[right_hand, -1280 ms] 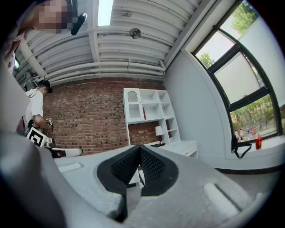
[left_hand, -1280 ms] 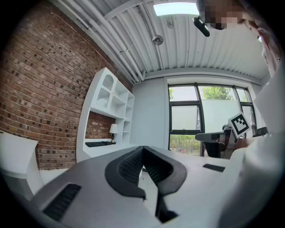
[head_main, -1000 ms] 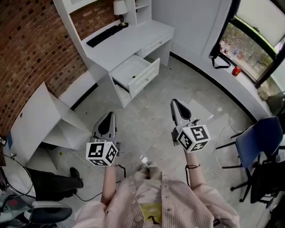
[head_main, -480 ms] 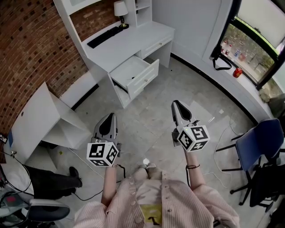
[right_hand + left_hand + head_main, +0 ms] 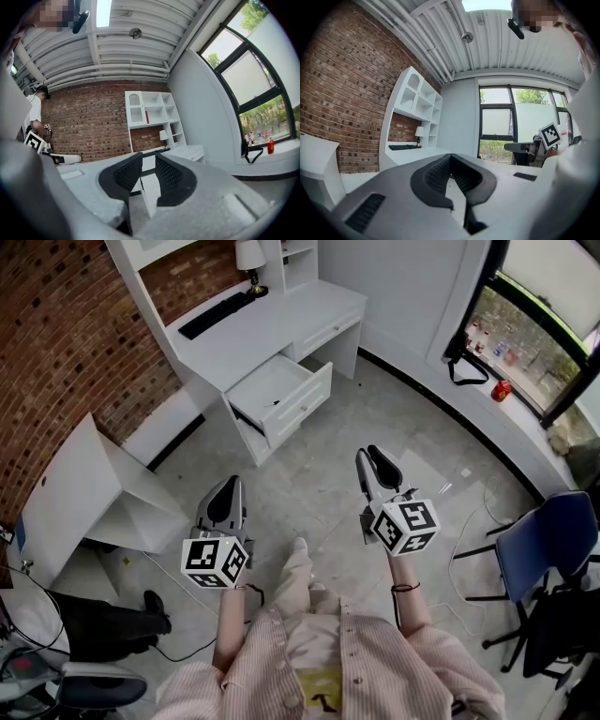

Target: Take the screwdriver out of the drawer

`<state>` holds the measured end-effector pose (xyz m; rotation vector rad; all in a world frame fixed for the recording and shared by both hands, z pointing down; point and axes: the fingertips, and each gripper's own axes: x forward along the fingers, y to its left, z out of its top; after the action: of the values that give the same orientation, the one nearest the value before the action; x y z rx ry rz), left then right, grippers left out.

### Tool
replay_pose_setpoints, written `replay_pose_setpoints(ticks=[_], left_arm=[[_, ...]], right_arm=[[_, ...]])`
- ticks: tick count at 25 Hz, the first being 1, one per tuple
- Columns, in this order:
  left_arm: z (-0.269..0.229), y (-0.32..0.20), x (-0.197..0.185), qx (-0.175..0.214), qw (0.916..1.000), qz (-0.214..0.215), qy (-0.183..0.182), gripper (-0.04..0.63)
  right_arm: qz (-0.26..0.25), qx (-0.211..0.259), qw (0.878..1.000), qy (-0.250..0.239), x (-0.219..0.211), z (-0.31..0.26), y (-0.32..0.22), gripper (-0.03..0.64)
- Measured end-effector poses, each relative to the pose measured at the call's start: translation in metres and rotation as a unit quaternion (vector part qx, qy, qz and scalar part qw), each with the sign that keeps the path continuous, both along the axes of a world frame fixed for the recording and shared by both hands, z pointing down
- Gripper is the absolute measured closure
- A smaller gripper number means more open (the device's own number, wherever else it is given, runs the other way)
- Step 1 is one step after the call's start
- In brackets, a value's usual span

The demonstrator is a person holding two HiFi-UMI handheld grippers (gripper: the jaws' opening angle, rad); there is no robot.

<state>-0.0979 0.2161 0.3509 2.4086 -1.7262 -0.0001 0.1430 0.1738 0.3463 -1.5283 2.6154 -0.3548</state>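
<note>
The white desk stands at the far side of the room with one drawer pulled open. A small dark screwdriver lies inside it. Both grippers hang over the floor well short of the desk, pointing towards it. My left gripper is shut, its pads meeting at the tips in the left gripper view. My right gripper is opening, and a gap shows between its pads in the right gripper view with nothing in it.
A keyboard and a lamp sit on the desk. A white cabinet part lies on the floor at the left. A blue chair stands at the right, and cables trail near it. My foot is stepping forward.
The right gripper's jaws have parted from shut. Both grippers have edged a little towards the desk, and a leg now steps forward between them.
</note>
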Motion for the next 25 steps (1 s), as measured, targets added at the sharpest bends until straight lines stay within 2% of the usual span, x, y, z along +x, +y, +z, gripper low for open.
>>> replay_pose_setpoints(ticks=[11,25], left_arm=[[0.023,-0.066,-0.002,-0.019,0.9998,0.005,0.001,0.597],[0.036,-0.183,-0.036,-0.027,0.9995,0.005,0.013,0.597]], right_arm=[[0.005,-0.028,1.000,-0.005,-0.002,0.030,-0.064,0.522],[0.013,-0.046,0.999,0.001,-0.034,0.046,-0.179,0.514]])
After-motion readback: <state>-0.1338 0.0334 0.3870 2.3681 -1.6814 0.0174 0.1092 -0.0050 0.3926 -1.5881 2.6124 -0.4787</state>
